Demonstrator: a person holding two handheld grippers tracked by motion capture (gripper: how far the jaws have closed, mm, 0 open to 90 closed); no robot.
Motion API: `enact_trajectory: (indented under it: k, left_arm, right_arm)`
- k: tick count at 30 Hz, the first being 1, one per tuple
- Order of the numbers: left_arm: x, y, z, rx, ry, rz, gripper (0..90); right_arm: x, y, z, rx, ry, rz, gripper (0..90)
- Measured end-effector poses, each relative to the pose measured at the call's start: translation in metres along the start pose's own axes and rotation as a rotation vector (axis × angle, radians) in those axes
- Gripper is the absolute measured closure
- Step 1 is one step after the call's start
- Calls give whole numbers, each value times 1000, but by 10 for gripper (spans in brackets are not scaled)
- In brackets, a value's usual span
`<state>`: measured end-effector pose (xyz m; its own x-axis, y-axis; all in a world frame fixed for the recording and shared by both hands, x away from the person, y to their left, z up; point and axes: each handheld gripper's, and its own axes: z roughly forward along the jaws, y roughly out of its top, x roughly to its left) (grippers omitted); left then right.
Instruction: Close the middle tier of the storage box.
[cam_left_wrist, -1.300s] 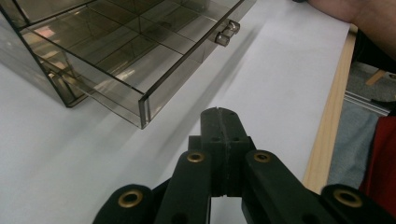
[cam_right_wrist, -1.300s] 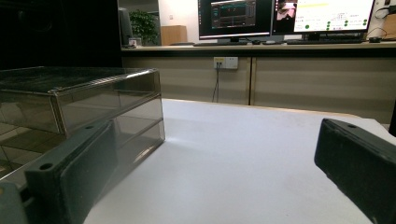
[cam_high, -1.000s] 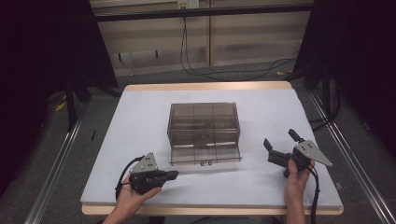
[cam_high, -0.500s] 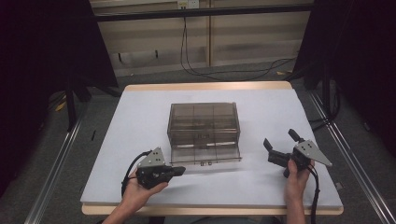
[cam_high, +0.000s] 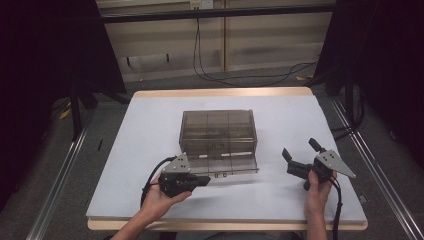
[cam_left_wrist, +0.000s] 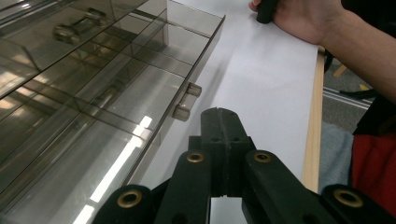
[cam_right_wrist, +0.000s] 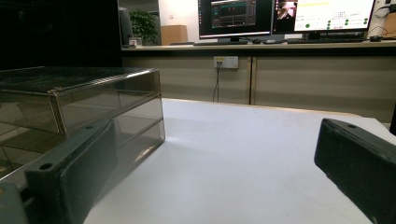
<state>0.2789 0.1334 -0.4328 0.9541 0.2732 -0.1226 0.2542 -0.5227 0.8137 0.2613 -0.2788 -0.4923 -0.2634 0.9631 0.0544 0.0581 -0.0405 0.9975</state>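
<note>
Centre of the high view: a smoked transparent drawer box (cam_high: 218, 131) on the white table (cam_high: 150, 125), its lower drawer (cam_high: 220, 162) pulled out toward the bottom edge. I hold the left gripper (cam_high: 205, 179), jaws pressed together and empty, at the drawer's handle (cam_left_wrist: 187, 100), apparently to push it. Lower right, the right gripper (cam_high: 298, 153) waits spread, holding nothing. No legible labels.
</note>
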Motion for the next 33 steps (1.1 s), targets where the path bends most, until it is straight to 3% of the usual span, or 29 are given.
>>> enact_trajectory:
  k: [3, 13, 19, 33]
  left_arm:
    - [0, 3, 5, 19, 1, 8, 900]
    - [-3, 1, 14, -12, -15, 2, 900]
    - [-3, -8, 19, 15, -16, -15, 900]
    - [10, -14, 26, 46, 21, -44, 900]
  right_arm:
    - [1, 0, 0, 1, -2, 2, 0]
    - [1, 0, 0, 1, -1, -3, 0]
    - [1, 0, 0, 1, -2, -3, 0]
    - [1, 0, -1, 2, -5, -7, 0]
